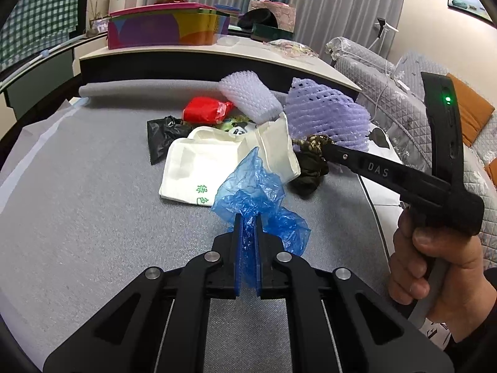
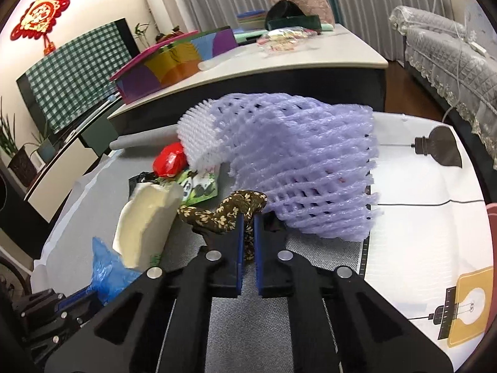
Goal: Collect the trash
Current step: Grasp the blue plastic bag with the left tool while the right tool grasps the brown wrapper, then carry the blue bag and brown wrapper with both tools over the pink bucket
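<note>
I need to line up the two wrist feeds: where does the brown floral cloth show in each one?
Left wrist view: brown floral cloth right of centre, at the tip of the right gripper, beside the white paper bag.
Right wrist view: centre, pinched between the right gripper's blue pads, trailing left.
Shared landmark: the purple foam net, just behind the cloth in both.

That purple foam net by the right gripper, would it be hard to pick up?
Probably not. The purple foam net is open mesh, so it is likely very light for its bulk. It sags and folds over itself, so it should flop and squash rather than hold shape. Its flat slump suggests it would slide, not roll.
</note>
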A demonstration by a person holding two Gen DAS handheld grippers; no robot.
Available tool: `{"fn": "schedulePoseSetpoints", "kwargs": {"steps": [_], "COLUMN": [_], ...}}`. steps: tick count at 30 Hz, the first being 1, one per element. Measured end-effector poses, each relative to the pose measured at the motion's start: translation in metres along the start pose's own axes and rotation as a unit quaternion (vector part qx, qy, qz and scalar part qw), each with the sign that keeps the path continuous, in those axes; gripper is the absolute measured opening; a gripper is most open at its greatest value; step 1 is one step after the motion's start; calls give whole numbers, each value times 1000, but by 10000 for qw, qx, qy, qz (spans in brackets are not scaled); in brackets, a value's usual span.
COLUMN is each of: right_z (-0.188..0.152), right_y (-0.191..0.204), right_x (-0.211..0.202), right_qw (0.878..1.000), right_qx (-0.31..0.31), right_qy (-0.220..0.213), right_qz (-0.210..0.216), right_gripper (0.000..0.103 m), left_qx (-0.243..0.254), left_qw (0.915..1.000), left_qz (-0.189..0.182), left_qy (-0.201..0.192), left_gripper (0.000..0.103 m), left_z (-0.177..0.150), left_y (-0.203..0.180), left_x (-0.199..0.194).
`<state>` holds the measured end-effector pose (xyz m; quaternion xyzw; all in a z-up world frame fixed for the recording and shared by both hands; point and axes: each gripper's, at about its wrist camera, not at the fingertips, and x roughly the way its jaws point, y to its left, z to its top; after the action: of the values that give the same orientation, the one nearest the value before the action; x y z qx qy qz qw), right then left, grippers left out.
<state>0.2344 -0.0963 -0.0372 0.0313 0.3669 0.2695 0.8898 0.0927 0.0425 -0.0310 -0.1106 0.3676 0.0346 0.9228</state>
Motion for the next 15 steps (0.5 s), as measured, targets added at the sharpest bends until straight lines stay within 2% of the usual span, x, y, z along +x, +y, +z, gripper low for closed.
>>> {"fn": "schedulePoseSetpoints", "kwargs": {"steps": [15], "right_z": [3], "right_y": [3], "right_x": [-61], "right_qw": [9985], "right_qx": [-189], "right_qy": [-508], "right_qz": [-69], "right_gripper": [4], "left_qx": [282], "left_qw": [9986], "left_qz": [11], "left_qy": [-436], "left_gripper": [5], "left_z": [3], "left_y": [-21], "left_x": [-22]}}
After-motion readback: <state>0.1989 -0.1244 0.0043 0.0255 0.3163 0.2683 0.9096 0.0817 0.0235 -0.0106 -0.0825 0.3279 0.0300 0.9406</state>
